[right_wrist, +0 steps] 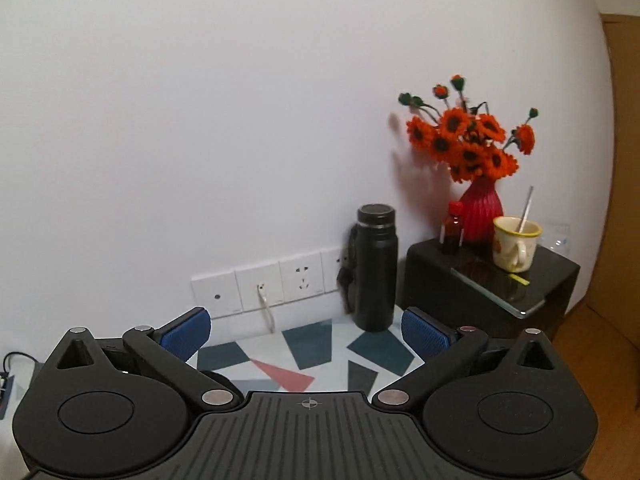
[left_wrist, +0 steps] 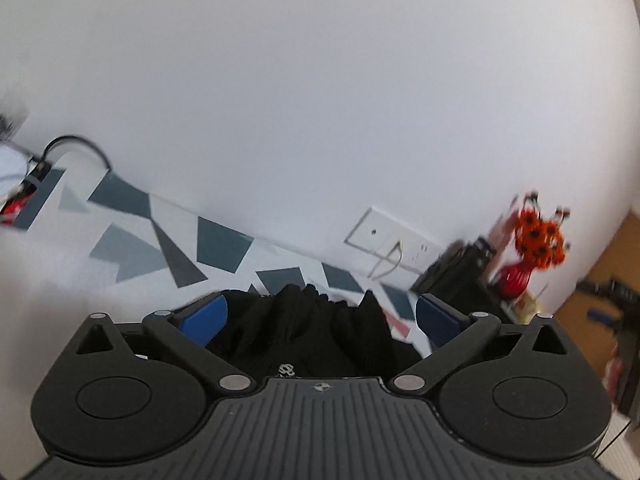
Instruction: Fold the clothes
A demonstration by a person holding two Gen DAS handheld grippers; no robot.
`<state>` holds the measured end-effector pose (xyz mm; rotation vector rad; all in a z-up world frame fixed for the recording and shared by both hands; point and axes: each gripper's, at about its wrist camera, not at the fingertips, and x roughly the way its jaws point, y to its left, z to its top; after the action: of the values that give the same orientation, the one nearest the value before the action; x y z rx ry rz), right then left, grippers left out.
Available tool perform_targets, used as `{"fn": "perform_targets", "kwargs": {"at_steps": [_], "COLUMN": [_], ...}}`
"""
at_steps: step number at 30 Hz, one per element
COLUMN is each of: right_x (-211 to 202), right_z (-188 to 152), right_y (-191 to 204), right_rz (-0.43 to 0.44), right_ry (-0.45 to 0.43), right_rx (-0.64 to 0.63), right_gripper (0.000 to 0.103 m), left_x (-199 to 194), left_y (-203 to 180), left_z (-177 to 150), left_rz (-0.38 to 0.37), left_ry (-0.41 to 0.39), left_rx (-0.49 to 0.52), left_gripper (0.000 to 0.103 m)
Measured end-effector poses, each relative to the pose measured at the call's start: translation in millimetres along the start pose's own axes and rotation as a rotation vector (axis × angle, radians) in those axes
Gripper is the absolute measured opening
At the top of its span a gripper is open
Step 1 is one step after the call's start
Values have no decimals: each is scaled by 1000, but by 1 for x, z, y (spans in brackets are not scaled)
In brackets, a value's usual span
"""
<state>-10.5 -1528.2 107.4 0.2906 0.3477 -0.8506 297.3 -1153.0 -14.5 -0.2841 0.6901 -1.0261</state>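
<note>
The left hand-held gripper [left_wrist: 321, 314] has its blue-padded fingers [left_wrist: 208, 314] spread wide apart, and a bunched black fabric garment [left_wrist: 316, 340] with a small white logo sits in the gap between them, close to the gripper body. Whether the pads press on the cloth cannot be told; the fingers stand clear of its sides. Beyond the garment lies the worktop with a white, grey and dark-blue geometric cover [left_wrist: 132, 240], running up to a plain white wall [left_wrist: 320, 100] with a white socket panel [left_wrist: 394, 246]. The left wrist view is tilted and blurred.

The right hand-held gripper [right_wrist: 306, 332] is also spread apart, with nothing between its blue pads [right_wrist: 186, 334]. Past it, on the same patterned worktop [right_wrist: 308, 346], a tall black cylindrical flask [right_wrist: 376, 266] stands upright by the wall sockets [right_wrist: 260, 286]. Just beside it, a glossy black box [right_wrist: 492, 288] carries a red ribbed vase of orange flowers [right_wrist: 480, 212], a small brown bottle with a red cap [right_wrist: 453, 226] and a cream mug holding a stirrer [right_wrist: 515, 248].
</note>
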Motion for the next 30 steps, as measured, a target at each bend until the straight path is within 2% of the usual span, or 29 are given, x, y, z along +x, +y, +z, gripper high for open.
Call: {"fn": "perform_targets", "kwargs": {"at_steps": [4, 8, 13, 17, 25, 30], "right_x": [33, 69, 116, 153, 197, 213], "right_z": [-20, -50, -100, -143, -174, -185], "right_y": [8, 9, -11, -17, -3, 6], "right_rz": [8, 27, 78, 79, 147, 174], "right_ry": [59, 109, 241, 357, 386, 438], "right_rx": [-14, -41, 47, 9, -126, -192], "right_gripper": [102, 102, 102, 102, 102, 102], "left_x": [21, 42, 80, 113, 165, 184], "left_y": [-11, -15, -19, -23, -7, -17], "left_z": [-2, -11, -29, -45, -57, -73], "left_rz": [19, 97, 189, 270, 444, 530], "left_ry": [48, 93, 201, 292, 377, 421], "left_rx": [21, 51, 94, 159, 196, 351], "left_gripper": [103, 103, 103, 103, 103, 103]}}
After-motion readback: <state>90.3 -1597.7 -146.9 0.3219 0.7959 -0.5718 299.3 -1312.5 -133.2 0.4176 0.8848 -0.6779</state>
